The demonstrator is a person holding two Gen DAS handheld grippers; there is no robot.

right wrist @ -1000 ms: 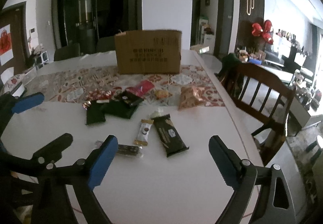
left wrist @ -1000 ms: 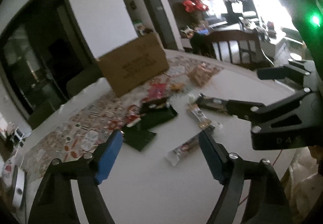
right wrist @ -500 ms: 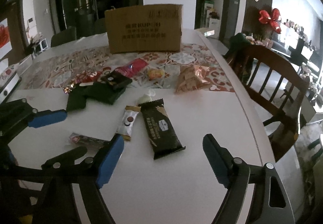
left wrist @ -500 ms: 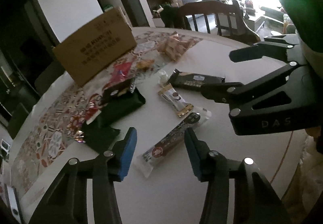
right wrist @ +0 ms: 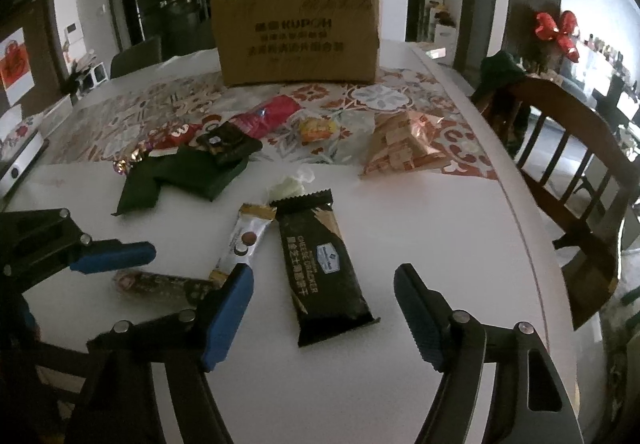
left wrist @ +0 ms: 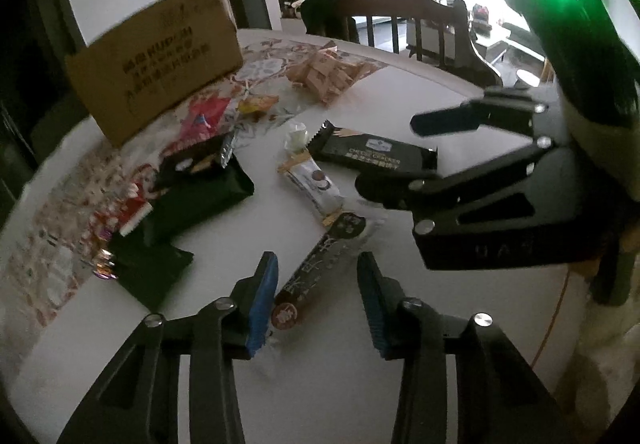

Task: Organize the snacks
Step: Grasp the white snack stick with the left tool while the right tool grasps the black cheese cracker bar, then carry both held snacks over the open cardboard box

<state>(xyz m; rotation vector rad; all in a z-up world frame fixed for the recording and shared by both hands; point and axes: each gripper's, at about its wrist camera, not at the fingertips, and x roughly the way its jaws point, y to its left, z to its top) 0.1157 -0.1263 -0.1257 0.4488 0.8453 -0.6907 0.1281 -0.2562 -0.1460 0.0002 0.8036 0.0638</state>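
Both my grippers have dropped closer, left gripper [left wrist: 316, 300] closing around the light, crinkly dark bar [left wrist: 316, 264], right gripper [right wrist: 324, 308] narrowing at six o'clock of the cracker pack [right wrist: 320, 264]; I'd pinch midway.

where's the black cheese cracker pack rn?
Right wrist view: cheese cracker pack lies flat on the white table, centre, just right of the white snack bar.

Bare white tabletop [right wrist: 420, 228] lies open to the right of the black cheese cracker pack [right wrist: 324, 268]. Leftward the way is crowded: a white snack bar [right wrist: 244, 240], dark green packets [right wrist: 180, 180], and the cardboard box [right wrist: 298, 32] blocking the far side
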